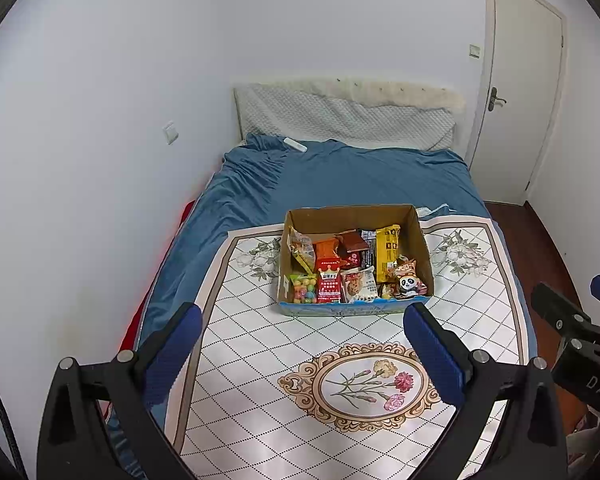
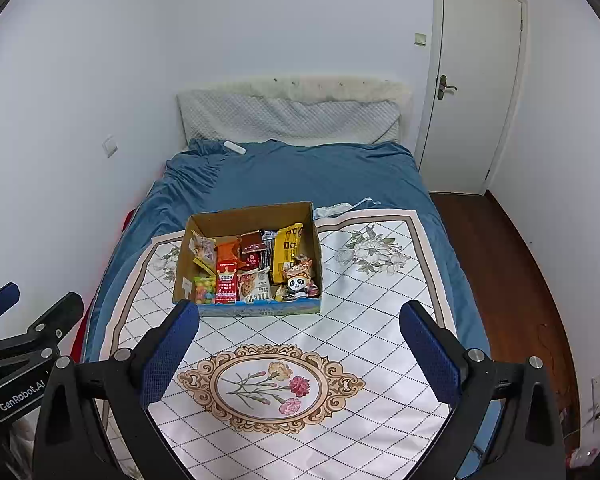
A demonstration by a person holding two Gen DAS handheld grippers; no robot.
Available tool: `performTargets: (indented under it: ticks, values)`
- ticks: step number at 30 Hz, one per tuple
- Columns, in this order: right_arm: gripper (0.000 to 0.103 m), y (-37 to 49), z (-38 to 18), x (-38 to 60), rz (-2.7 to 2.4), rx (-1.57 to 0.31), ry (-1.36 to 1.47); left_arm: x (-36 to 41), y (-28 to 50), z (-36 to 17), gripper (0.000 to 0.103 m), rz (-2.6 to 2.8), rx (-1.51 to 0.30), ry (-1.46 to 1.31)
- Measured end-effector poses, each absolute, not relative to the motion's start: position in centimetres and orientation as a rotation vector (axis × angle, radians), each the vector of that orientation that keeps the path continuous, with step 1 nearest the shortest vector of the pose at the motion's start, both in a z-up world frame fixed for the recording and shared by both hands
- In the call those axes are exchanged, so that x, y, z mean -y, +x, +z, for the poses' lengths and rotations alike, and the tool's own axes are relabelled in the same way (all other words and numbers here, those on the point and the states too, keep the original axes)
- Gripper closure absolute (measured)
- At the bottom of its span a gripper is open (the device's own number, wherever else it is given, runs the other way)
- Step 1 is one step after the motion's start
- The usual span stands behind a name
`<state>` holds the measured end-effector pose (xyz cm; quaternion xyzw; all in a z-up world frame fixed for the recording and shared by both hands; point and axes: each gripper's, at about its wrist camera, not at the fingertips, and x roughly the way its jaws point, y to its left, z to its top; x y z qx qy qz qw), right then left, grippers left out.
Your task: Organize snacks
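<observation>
A brown cardboard box [image 1: 422,240] [image 2: 316,236] stands on a white diamond-patterned cloth [image 1: 260,360] [image 2: 360,340] spread over the bed. Several snack packets fill it: a red packet [image 1: 329,284] [image 2: 226,285], a tall yellow packet [image 1: 387,246] [image 2: 286,246], a panda packet [image 1: 409,283] [image 2: 298,282] and a bag of coloured balls [image 1: 304,289] [image 2: 204,290]. My left gripper [image 1: 302,326] hovers open over the cloth, short of the box, holding nothing. My right gripper [image 2: 299,322] is open and empty too, just in front of the box's near wall.
The bed has a blue sheet [image 1: 340,176] [image 2: 300,172], a quilted pillow [image 1: 340,118] at the head, and a small white object [image 1: 295,144]. White walls lie left and behind, with a closed door [image 1: 520,92] [image 2: 476,80] and brown wood floor [image 2: 512,280] to the right.
</observation>
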<state>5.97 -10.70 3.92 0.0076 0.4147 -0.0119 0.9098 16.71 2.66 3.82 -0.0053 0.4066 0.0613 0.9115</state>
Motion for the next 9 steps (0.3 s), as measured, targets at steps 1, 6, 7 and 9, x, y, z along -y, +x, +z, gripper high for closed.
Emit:
performTargets:
  ticks: [1, 6, 7, 9]
  values:
    - [0.001, 5.95, 3.93, 10.68, -0.024, -0.856, 0.017, -2.62, 16.72, 3.81, 0.000, 0.127, -0.838, -0.011]
    - [0.001, 5.78, 3.96, 10.70, -0.030, -0.856, 0.016, -2.53, 16.58, 3.86, 0.000, 0.134, -0.830, -0.011]
    - [0.001, 5.78, 3.93, 10.74, -0.031, -0.855, 0.016, -2.56, 16.54, 3.86, 0.000, 0.135, -0.829, -0.012]
    - [0.001, 5.69, 3.94, 10.77, -0.031, -0.856, 0.019, -2.56, 16.52, 3.92, 0.000, 0.136, -0.827, -0.014]
